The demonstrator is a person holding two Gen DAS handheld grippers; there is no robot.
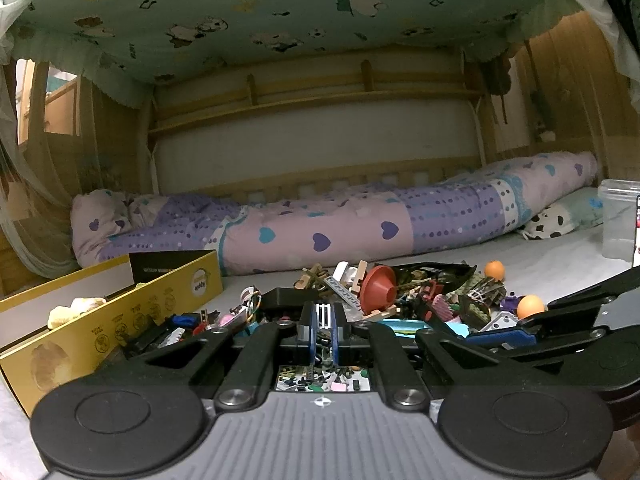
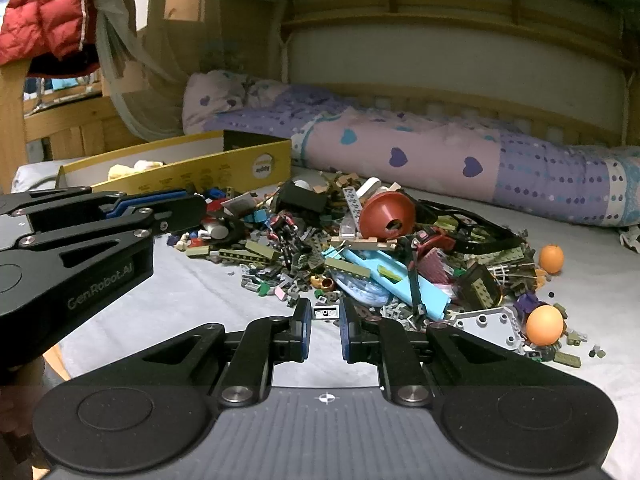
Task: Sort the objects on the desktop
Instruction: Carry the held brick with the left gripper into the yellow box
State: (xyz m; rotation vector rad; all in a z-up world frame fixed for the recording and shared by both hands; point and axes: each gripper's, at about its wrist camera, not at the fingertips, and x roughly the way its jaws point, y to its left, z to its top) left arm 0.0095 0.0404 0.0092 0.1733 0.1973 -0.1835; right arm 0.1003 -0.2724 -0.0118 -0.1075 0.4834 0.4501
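Observation:
A pile of small building bricks and toy parts (image 2: 360, 256) lies on the bed sheet, with a red cone-shaped part (image 2: 386, 214), a light blue piece (image 2: 396, 276) and two orange balls (image 2: 544, 325) (image 2: 551, 258). My left gripper (image 1: 323, 318) is shut on a small white ladder-like brick (image 1: 322, 316), held just above the pile's left side; it also shows in the right wrist view (image 2: 160, 206). My right gripper (image 2: 325, 328) is open at the pile's near edge, with a small grey plate (image 2: 326, 313) between its fingertips.
A yellow cardboard box (image 1: 120, 312) with soft yellow items stands left of the pile. A rolled purple quilt (image 1: 320, 228) lies behind. A clear plastic container (image 1: 618, 220) stands at the far right. The wooden bed frame (image 2: 68, 128) surrounds the bed.

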